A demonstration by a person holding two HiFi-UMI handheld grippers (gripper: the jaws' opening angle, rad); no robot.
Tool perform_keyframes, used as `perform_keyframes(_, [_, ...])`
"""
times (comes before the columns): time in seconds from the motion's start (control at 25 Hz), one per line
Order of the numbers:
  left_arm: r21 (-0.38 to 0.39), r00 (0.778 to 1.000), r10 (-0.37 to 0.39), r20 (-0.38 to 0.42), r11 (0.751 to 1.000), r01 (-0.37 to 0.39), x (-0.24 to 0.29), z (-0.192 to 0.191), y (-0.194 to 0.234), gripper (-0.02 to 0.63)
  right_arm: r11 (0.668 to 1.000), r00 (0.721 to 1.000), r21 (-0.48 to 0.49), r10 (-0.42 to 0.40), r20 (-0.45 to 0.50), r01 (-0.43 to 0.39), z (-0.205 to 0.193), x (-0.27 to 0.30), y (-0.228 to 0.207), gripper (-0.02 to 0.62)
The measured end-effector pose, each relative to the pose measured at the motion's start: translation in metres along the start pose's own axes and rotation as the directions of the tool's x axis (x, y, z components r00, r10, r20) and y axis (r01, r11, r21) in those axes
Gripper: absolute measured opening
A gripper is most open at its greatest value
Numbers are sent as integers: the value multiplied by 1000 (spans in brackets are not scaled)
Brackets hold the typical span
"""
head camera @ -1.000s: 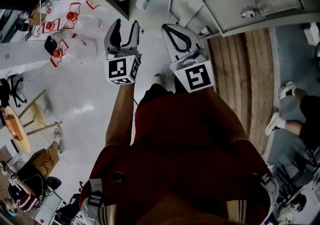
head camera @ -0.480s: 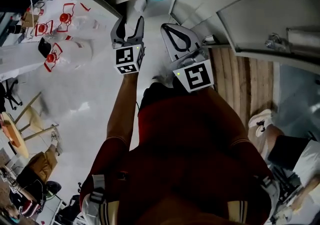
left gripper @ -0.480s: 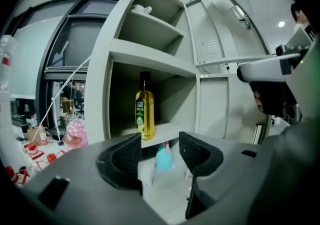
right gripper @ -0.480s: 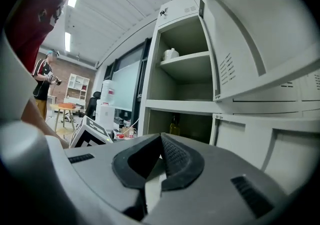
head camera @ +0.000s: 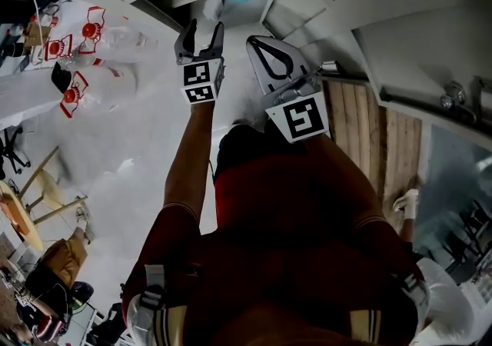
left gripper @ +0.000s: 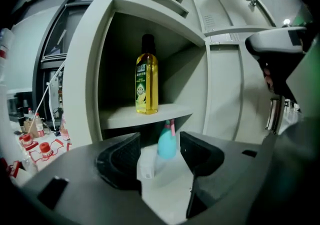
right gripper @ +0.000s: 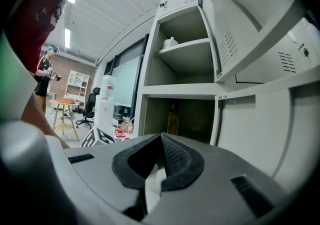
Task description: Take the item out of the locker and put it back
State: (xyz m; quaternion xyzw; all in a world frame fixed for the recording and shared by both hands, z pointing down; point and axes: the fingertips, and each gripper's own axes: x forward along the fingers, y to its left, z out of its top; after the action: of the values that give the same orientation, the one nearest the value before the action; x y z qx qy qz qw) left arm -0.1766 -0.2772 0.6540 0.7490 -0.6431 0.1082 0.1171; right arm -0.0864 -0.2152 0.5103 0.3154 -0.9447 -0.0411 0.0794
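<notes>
Left gripper (left gripper: 160,153): black jaws spread wide, just opened further, gripping nothing. Right gripper (right gripper: 161,141): textured black jaws pressed together, empty. Both hang over a pale glossy floor (head camera: 131,144), facing a grey sheet-metal locker (left gripper: 197,44) with open doors; a strip of wooden planks (head camera: 369,137) lies to the right gripper's right. Beyond the left gripper's tips, framed between them, a teal plastic bottle with a pink top (left gripper: 166,141) stands in the lower compartment, a white object (left gripper: 146,164) just beside it. Above, a yellow-liquid bottle with a dark cap (left gripper: 146,76) stands upright on the shelf.
</notes>
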Motion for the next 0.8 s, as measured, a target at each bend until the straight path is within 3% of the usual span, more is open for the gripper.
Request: perform_keyframes(0.8, [-8,992,58,-116,998,-59,76,-90,27,247,998,999,-21,51,-9,-51,-53,18,-5,-3])
